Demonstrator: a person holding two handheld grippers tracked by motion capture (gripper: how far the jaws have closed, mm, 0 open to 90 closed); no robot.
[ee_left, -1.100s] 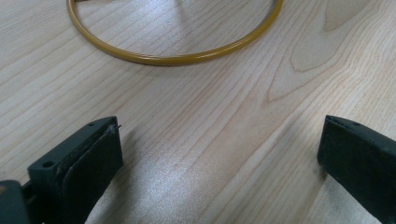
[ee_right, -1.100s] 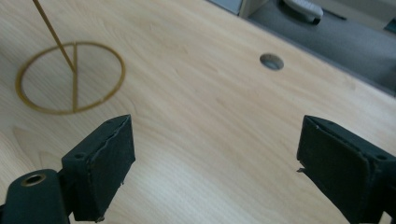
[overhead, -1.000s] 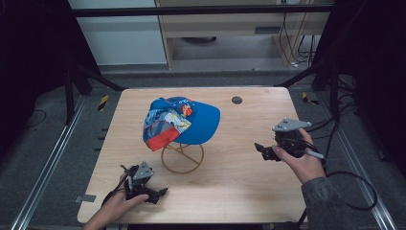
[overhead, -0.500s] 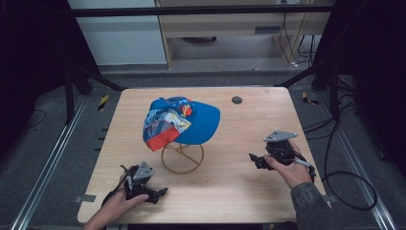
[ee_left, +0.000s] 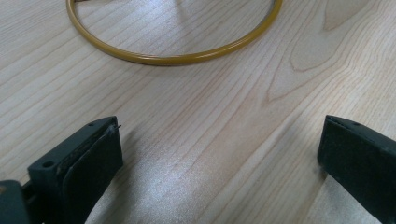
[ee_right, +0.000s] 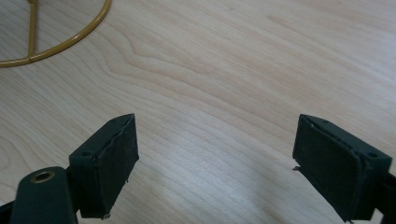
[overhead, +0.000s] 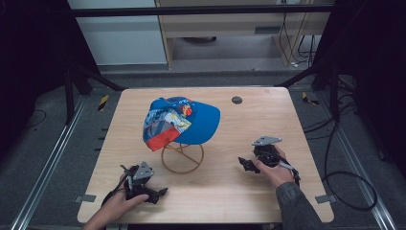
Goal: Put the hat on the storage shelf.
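Observation:
A blue cap (overhead: pixel 184 120) with a red, white and blue printed side sits on a gold wire stand (overhead: pixel 182 157) at the middle of the wooden table (overhead: pixel 263 120). Low on the table at front left, my left gripper (overhead: pixel 160 193) is open, its jaws wide over bare wood (ee_left: pixel 219 154), with the stand's ring base (ee_left: pixel 177 58) just ahead of them. My right gripper (overhead: pixel 245 164) rests low at the right of the stand, open, nothing between its jaws (ee_right: pixel 215 154). The ring base (ee_right: pixel 56 49) lies at that view's upper left.
A small dark round disc (overhead: pixel 236 100) lies near the table's far edge. Black frame posts and metal rails flank the table. Cables trail over the floor at the right, and a cabinet stands beyond the far edge.
My right gripper has come down and toward the near edge, from above the table's right side to just over the wood. The left gripper and the cap have stayed put.

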